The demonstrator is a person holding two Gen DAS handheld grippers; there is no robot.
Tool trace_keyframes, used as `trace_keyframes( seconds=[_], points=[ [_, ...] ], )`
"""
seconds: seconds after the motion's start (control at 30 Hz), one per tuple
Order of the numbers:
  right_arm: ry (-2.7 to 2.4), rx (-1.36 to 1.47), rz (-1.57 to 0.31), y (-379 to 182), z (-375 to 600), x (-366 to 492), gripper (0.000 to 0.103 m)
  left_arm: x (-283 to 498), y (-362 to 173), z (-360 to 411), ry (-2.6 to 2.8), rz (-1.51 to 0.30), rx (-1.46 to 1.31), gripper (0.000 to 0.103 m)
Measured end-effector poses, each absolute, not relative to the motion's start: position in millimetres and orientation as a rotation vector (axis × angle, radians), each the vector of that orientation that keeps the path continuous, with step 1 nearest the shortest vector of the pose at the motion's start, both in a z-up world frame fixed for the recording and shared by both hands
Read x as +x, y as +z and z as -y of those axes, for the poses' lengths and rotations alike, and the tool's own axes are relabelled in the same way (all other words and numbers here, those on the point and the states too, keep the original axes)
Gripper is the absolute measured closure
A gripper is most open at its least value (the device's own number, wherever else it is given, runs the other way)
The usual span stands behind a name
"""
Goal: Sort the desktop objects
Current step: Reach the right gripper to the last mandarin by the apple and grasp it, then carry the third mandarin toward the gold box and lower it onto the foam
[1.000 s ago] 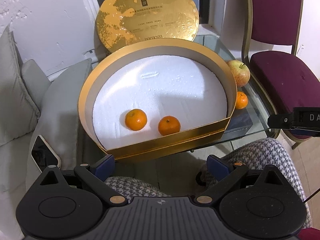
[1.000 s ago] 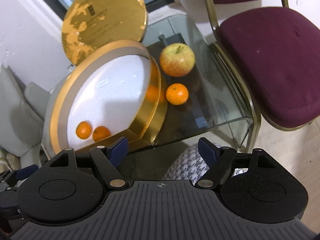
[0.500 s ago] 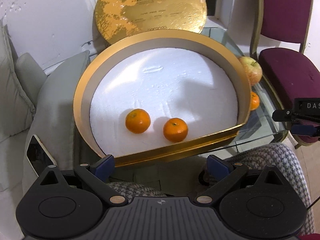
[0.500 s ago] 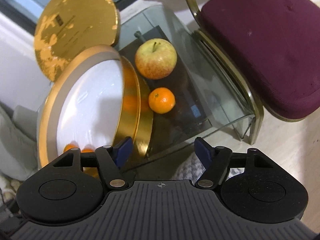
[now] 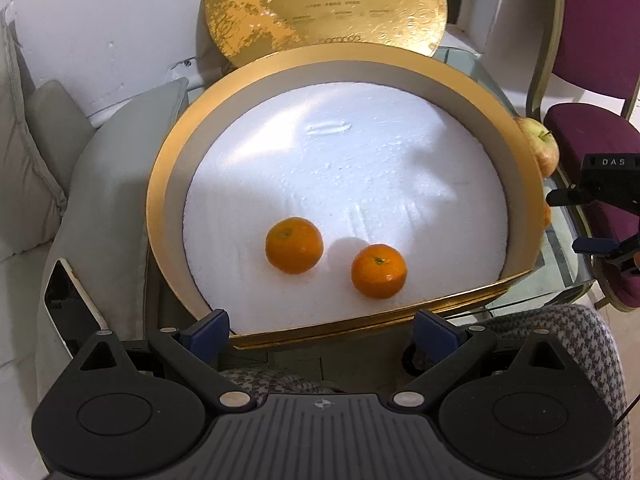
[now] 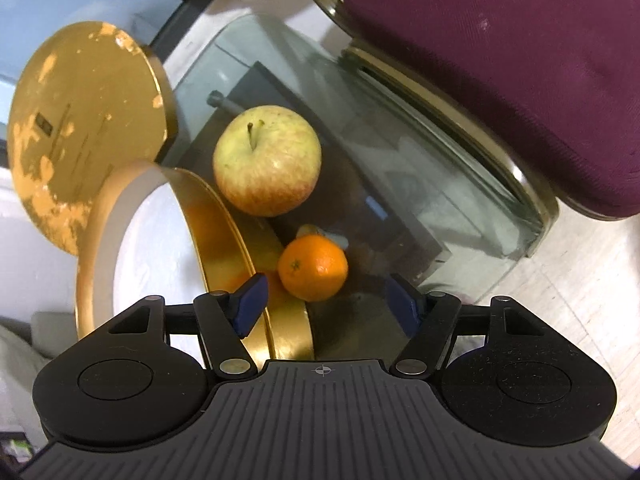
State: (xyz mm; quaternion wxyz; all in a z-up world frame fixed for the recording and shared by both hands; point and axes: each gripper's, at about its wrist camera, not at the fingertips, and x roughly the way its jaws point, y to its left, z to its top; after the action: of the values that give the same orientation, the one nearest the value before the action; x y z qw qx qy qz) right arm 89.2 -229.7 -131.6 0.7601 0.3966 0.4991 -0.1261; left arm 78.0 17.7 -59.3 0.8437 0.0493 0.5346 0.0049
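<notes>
A round gold box [image 5: 168, 184] with a white foam floor holds two tangerines [image 5: 294, 245] [image 5: 379, 271]. My left gripper [image 5: 322, 334] hangs open over the box's near rim. In the right wrist view a third tangerine [image 6: 313, 267] lies on the glass table [image 6: 460, 184] beside the gold box wall [image 6: 224, 240]. A yellow-red apple [image 6: 267, 160] sits just beyond it. My right gripper [image 6: 326, 306] is open, its blue fingers on either side of that tangerine without touching. From the left wrist view the right gripper [image 5: 600, 220] shows at the far right, and the apple [image 5: 542, 148] peeks over the rim.
The box's gold lid [image 5: 324, 8] leans upright against the wall behind the box. A maroon chair [image 6: 520, 60] stands right of the table. A grey cushion [image 5: 108, 208] with a phone [image 5: 72, 312] lies left. A person's checked trouser legs [image 5: 560, 336] sit below the table edge.
Both grippers have moved forward and down. The right one has closed in on the tangerine on the glass, which now lies between its open fingers. The box fills more of the left view.
</notes>
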Motion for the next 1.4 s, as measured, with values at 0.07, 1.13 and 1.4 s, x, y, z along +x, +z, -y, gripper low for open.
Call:
trace_keyframes(
  seconds=[0.07,1.13,1.4],
  points=[
    [-0.281,0.866,-1.093,-135.0,227.5,93.1,0.035,79.3,-61.8,-21.3,0.018,-1.135,0.097,0.004],
    [-0.357,0.879,-1.097,-141.6,222.4,97.9,0.056,64.7,-63.0,-38.9,0.036,-1.14,0.065,0.004],
    [-0.29,0.792,-0.996,-89.8,221.5,51.0,0.056,49.0,-55.5,-46.0,0.04,-1.113,0.033,0.004]
  ],
)
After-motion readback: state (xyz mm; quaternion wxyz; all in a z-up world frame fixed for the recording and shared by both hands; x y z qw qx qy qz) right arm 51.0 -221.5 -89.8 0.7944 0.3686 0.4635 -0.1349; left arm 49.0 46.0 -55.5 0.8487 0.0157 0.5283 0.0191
